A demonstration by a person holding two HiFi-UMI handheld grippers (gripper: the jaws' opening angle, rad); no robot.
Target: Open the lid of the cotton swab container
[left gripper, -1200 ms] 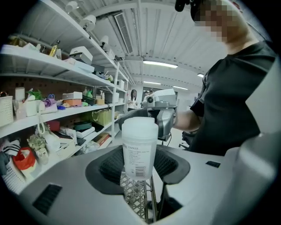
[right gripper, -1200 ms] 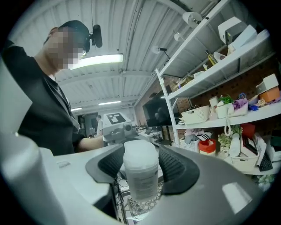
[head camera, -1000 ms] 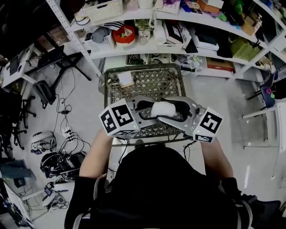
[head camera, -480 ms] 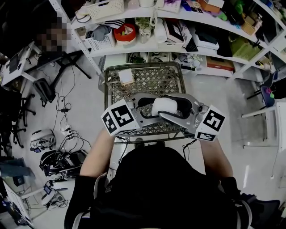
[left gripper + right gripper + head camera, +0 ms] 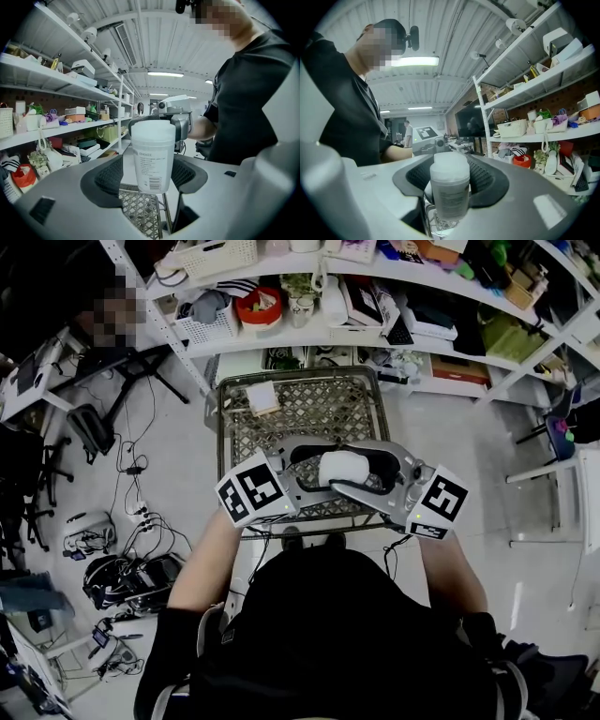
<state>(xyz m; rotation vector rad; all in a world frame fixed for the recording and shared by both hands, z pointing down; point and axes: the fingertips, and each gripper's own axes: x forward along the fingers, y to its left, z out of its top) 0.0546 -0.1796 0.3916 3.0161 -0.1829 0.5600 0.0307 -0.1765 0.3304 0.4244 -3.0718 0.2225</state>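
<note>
White and half-clear plastic, the cotton swab container hangs in the air above the wire shopping cart. It sits between the two grippers, which face each other from either side of it. The right gripper pinches it. In the right gripper view the dark ribbed pads close on both flanks of the container's upper part, at about the level of the lid. The left gripper is spread wide, its jaws having just been opening. The container stands upright between those jaws, with its lower body level with their pads. A strip of background shows between the container and the pad at the picture's left. The other pad sits very near the container's wall, and I cannot tell whether it touches. The lid, a slightly wider white band, sits closed on top of the container. A printed label with a barcode runs down the body, facing the left gripper's camera. The container's bottom hangs apart from the cart's mesh below it. In the head view the marker cubes of both grippers sit over the near edge of the cart. The person's forearms reach in behind them. Shelves crowded with goods stand beyond the cart.
</note>
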